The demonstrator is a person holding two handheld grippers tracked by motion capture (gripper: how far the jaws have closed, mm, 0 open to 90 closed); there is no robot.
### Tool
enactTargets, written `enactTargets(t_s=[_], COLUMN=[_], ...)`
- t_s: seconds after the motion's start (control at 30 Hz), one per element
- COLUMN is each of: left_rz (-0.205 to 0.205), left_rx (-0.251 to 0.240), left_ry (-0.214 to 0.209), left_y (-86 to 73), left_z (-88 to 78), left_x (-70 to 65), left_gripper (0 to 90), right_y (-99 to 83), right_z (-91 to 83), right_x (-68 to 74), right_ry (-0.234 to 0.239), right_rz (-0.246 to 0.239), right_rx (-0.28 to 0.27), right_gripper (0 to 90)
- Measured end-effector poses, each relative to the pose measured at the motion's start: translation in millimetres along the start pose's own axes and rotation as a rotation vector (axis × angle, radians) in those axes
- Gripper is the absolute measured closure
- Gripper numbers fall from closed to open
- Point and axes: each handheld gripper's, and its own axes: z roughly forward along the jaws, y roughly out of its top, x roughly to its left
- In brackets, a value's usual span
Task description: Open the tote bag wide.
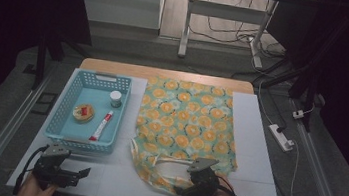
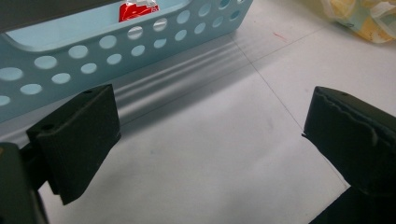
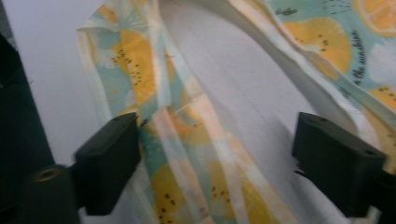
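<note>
A cloth bag (image 1: 187, 120) printed with orange slices on teal lies flat on the white table cover, its handles (image 1: 163, 169) bunched at the near edge. My right gripper (image 1: 185, 192) hovers low over those handles. In the right gripper view its jaws (image 3: 217, 154) stand apart with a handle strap (image 3: 187, 140) lying between them; the left jaw touches the strap's edge and the other is clear of it. My left gripper (image 1: 83, 173) rests near the front left, open (image 2: 210, 135) over bare table cover, just in front of the blue basket (image 2: 93, 60).
The blue perforated basket (image 1: 69, 97) at the left holds a toothpaste tube (image 1: 101, 125), a small white jar (image 1: 115, 99) and a round orange item (image 1: 83, 112). A power strip (image 1: 281, 136) lies on the floor to the right. A desk frame (image 1: 186, 24) stands behind the table.
</note>
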Motion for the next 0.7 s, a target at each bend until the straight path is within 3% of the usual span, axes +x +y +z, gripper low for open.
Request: enactTargets(t_s=[0.03, 0.07, 0.1, 0.13, 0.2, 0.23, 0.27, 0.5, 0.7], left_rz=[0.000, 0.000, 0.000, 0.000, 0.000, 0.000, 0.000, 0.000, -0.001], left_rx=[0.000, 0.000, 0.000, 0.000, 0.001, 0.000, 0.000, 0.002, 0.003], left_ry=[0.000, 0.001, 0.001, 0.001, 0.002, 0.002, 0.002, 0.002, 0.003], left_y=[0.0, 0.0, 0.0, 0.1, 0.1, 0.0, 0.0, 0.1, 0.2], left_z=[0.1, 0.2, 0.2, 0.3, 0.3, 0.3, 0.2, 0.4, 0.4], left_x=[-0.1, -0.2, -0.2, -0.2, -0.2, -0.2, -0.2, -0.3, -0.3], left_gripper=[4.2, 4.2, 4.2, 4.3, 4.4, 4.4, 4.4, 4.5, 4.6], right_y=[0.2, 0.7, 0.7, 0.7, 0.6, 0.6, 0.8, 3.7, 8.4], right_z=[-0.5, -2.6, -2.6, -4.3, -5.5, -5.5, -6.9, -16.7, -23.8], right_x=[1.0, 1.6, 1.6, 1.7, 0.9, 0.9, 0.1, -5.7, -13.8], right_ry=[-0.003, 0.008, 0.008, 0.011, 0.027, 0.027, 0.031, 0.063, 0.099], right_rz=[-0.007, -0.026, -0.026, -0.045, -0.049, -0.049, -0.053, -0.032, 0.004], right_rx=[-0.002, -0.003, -0.003, 0.002, 0.005, 0.005, 0.005, -0.035, -0.068], right_gripper=[24.6, 35.3, 35.3, 45.2, 53.4, 53.4, 61.6, 82.1, 87.8])
